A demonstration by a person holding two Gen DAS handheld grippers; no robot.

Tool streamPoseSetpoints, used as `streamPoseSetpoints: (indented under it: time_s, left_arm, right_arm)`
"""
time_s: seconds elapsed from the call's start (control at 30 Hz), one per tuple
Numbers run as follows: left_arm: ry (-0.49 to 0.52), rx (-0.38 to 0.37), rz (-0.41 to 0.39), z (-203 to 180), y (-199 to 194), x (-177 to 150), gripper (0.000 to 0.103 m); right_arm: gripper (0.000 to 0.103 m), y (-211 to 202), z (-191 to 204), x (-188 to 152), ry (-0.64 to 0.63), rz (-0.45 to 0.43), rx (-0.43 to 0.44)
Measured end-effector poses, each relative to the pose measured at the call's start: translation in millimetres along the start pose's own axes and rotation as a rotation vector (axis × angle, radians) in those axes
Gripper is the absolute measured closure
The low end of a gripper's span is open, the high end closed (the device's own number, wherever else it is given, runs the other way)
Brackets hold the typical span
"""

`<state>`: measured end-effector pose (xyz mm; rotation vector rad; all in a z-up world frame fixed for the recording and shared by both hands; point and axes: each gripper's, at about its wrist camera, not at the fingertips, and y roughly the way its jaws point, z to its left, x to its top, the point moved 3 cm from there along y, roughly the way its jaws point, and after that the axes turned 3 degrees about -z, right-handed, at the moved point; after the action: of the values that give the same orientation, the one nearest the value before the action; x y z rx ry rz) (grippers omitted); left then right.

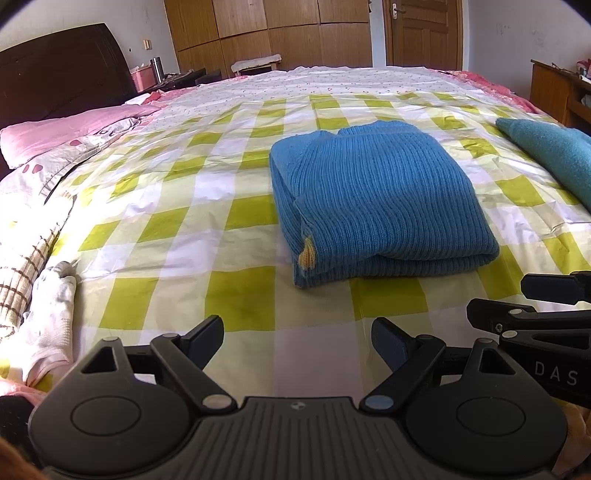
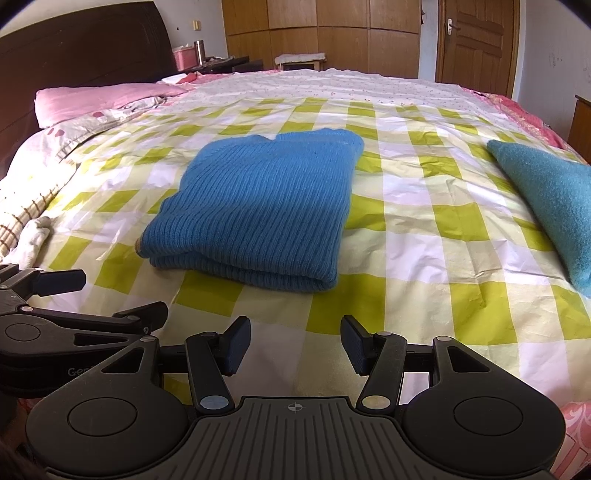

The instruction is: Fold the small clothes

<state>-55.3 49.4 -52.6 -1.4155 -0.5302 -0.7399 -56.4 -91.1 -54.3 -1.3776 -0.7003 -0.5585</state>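
Observation:
A blue ribbed knit sweater lies folded in a neat rectangle on the green-and-white checked sheet; it also shows in the right wrist view. My left gripper is open and empty, near the bed's front edge, short of the sweater. My right gripper is open and empty too, beside the left one and short of the sweater. The right gripper's fingers show at the right edge of the left wrist view. The left gripper's fingers show at the left edge of the right wrist view.
A teal fuzzy garment lies on the sheet to the right. White socks lie at the left edge. A pink pillow and dark headboard stand at the far left. Wooden wardrobe and door are behind.

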Motion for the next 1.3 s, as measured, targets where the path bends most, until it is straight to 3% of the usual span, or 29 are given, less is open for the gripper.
streamPoseSetpoints:
  time_s: [1.3]
  left_arm:
    - [0.016,0.020,-0.036,-1.6,-2.7,0.9,0.011]
  right_arm:
    - [0.049,-4.5,4.6,0.3,-0.036,-0.036,-0.025]
